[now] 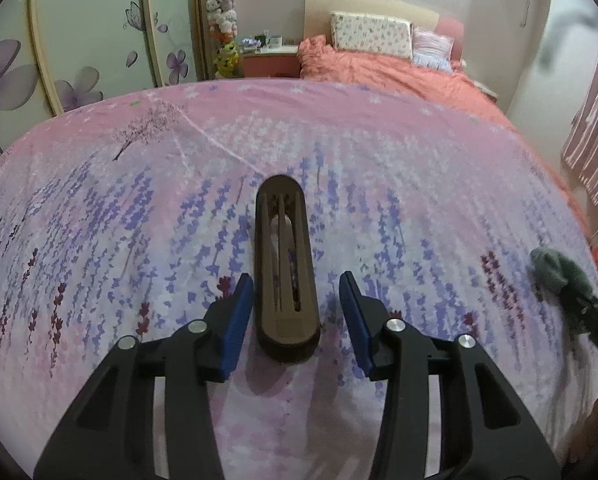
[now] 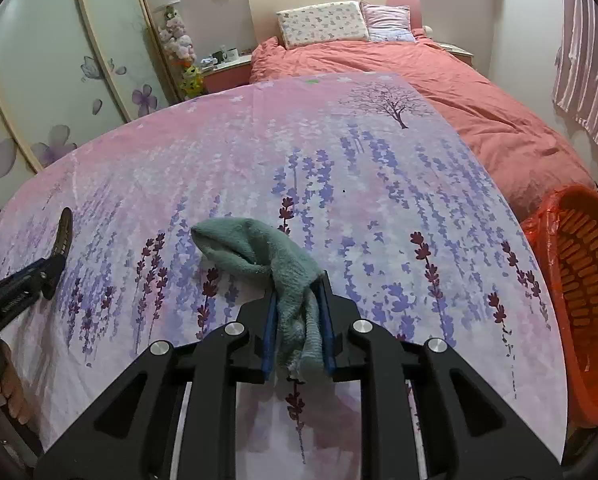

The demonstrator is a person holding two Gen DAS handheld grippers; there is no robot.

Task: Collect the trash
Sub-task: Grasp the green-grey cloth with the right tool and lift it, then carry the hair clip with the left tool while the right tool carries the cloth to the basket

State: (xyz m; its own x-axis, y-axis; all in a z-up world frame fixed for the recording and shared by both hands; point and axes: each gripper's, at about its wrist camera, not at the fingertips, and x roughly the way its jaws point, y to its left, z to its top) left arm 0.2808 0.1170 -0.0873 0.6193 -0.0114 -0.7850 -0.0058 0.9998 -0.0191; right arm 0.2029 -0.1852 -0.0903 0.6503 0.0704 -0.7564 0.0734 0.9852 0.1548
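A brown oblong slotted case (image 1: 286,268) lies on the lavender-print cloth (image 1: 139,184), lengthwise away from me. My left gripper (image 1: 297,312) is open, its blue pads on either side of the case's near end, not touching it. The case also shows in the right wrist view (image 2: 64,229) at far left, with the left gripper behind it. My right gripper (image 2: 298,312) is shut on a green fuzzy cloth (image 2: 259,252), whose free end droops onto the table. The cloth also shows in the left wrist view (image 1: 555,270) at the right edge.
An orange slatted basket (image 2: 583,292) lined with a red bag stands off the table's right edge. Behind the table is a bed with a coral duvet (image 2: 419,76) and pillows. A flowered wardrobe (image 2: 59,80) is on the left; striped curtains (image 2: 591,60) hang at right.
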